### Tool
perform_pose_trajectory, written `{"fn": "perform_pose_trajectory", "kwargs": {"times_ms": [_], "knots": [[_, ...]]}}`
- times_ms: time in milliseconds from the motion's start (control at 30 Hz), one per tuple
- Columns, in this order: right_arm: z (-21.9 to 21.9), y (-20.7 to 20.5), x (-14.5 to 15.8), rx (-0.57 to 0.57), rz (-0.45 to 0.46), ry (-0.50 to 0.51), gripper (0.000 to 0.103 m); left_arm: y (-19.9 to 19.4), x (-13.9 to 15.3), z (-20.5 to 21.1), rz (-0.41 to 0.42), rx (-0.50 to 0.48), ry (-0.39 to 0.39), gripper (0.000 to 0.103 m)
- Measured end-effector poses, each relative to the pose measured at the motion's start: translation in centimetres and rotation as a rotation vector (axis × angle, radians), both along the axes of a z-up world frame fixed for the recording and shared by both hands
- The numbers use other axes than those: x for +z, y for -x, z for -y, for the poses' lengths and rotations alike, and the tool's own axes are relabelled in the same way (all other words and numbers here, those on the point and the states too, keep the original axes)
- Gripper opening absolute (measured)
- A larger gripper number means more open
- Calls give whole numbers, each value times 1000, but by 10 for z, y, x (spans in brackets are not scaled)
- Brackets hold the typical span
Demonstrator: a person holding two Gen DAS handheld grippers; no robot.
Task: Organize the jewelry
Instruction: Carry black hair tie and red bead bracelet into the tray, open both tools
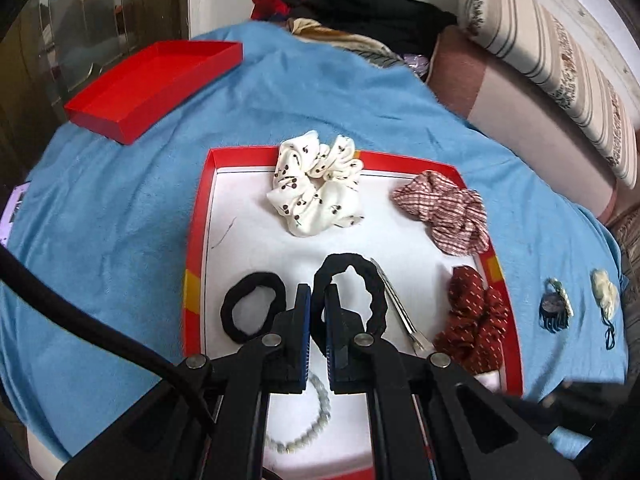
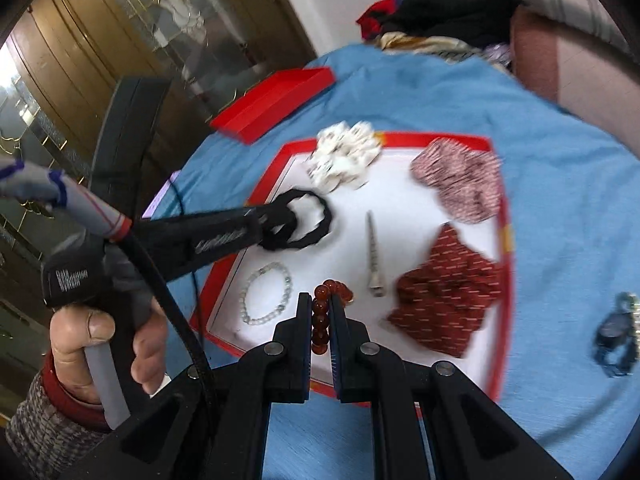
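- Nearest in the right wrist view: right gripper [image 2: 321, 314], jaws narrow, clamped on a strand of round amber-brown beads [image 2: 321, 322]; the strand's far end curls onto the white floor of the tray just past the fingertips.
- Left gripper [image 1: 318, 300], jaws narrow, pinching the near-left edge of a black ruffled fabric hair tie [image 1: 352, 292]. The right wrist view shows the same grip from the side [image 2: 286, 220].
- A second, smooth black elastic hair tie [image 1: 253, 306] lies flat just left of the left gripper's fingers, inside the tray.
- Shallow red-rimmed tray with a white floor [image 1: 198, 240] sits on a blue fleece blanket [image 1: 120, 208].
- Tray contents, far to near: white scrunchie with a dark cherry print [image 1: 316, 184] at the far edge; pink-and-white checked scrunchie [image 1: 444, 212] at the far right; dark red scrunchie with pale dashes [image 1: 474, 316] at the near right; slim silver metal hair clip [image 2: 374, 256] between the ruffled tie and the dark red scrunchie; pale grey-white bead bracelet [image 2: 266, 294] near left.
- Off the tray, on the blanket at right: a dark blue hair claw [image 1: 554, 310] and a cream fabric flower hair tie [image 1: 605, 292].
- Empty-looking red box lid [image 1: 152, 84] lies at the far left of the blanket.
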State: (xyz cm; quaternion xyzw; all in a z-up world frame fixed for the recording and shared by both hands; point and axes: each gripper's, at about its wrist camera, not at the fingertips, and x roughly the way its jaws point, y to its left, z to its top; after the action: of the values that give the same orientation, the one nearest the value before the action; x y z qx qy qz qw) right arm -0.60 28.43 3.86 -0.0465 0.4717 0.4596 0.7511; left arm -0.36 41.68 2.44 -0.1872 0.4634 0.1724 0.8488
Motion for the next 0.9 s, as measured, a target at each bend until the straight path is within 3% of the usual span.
{"fn": "perform_pose_trajectory", "kwargs": {"times_ms": [400, 600, 767, 900], "knots": [[-13, -3, -37, 10, -63, 44, 9, -31, -28, -3, -56, -16, 15, 6], [-17, -2, -41, 21, -44, 51, 10, -33, -30, -5, -62, -4, 16, 7], [-10, 2, -38, 19, -24, 57, 11, -31, -23, -3, -33, 1, 26, 45], [0, 6, -34, 15, -27, 46, 21, -27, -12, -3, -8, -14, 60, 48]]}}
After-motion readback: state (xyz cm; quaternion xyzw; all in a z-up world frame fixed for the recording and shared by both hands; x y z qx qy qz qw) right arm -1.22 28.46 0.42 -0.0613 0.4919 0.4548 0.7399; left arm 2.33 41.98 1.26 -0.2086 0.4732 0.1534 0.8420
